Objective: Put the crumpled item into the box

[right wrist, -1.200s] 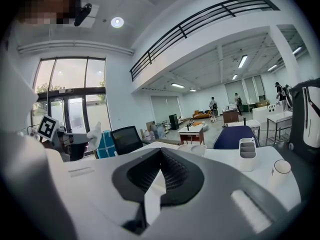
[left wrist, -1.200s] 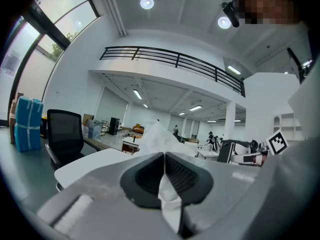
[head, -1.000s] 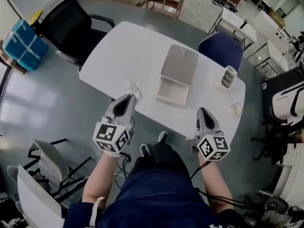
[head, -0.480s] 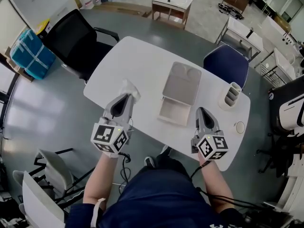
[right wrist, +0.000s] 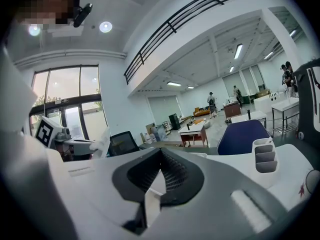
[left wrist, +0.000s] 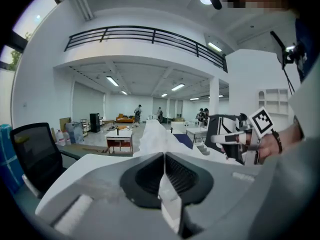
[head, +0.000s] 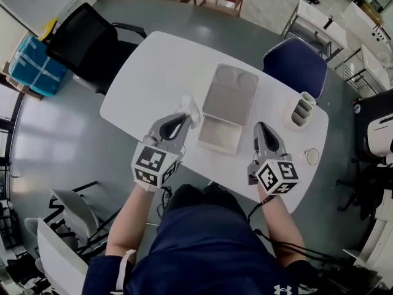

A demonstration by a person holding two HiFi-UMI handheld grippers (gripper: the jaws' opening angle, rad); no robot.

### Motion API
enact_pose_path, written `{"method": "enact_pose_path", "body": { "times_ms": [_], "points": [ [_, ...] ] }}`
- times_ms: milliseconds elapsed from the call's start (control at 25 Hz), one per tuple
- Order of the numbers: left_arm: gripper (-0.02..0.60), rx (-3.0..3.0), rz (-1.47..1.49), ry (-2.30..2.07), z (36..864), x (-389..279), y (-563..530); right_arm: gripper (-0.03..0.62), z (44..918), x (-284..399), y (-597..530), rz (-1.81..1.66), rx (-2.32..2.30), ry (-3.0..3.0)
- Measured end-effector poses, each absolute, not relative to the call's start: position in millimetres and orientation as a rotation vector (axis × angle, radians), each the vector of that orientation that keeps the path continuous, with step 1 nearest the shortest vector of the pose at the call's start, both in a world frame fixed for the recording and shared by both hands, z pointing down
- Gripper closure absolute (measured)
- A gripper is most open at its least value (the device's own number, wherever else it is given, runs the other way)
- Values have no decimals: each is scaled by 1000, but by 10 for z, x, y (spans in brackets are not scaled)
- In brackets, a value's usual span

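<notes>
White and scrunched, the crumpled item (head: 190, 107) is pinched in the tightly closed left gripper (head: 182, 119). That gripper has carried it over the table (head: 153, 72) toward 3 o'clock, so it is now just beside the open box (head: 219, 137). The right gripper (head: 260, 128), closed on nothing, waits at the box's 3 o'clock side, and I think only a short move toward 4 o'clock and a drop are left.

Box (head: 228, 103) on table (head: 156, 72) centre, holder (head: 301, 110) right of it, left chair (head: 86, 45) and right chair (head: 296, 67) behind.

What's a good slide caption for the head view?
Left gripper holding a crumpled tissue beside the open box.
</notes>
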State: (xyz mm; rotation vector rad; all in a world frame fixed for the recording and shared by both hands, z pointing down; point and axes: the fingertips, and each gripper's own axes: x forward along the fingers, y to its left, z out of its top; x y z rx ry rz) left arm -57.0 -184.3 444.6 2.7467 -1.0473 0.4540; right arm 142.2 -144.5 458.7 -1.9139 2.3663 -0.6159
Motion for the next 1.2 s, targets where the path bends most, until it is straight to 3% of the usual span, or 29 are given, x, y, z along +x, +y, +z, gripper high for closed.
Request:
{"method": "enact_pose_path", "body": {
  "times_ms": [400,1200],
  "points": [
    [569,2762,900,-695,5346,-126,-1888,592,4844,1597,-1402,-684,-2060,2244],
    [569,2656,1382,-137,6509,405,-1529,592,5270,2035,-1027,-832,-2309,1905]
  ]
}}
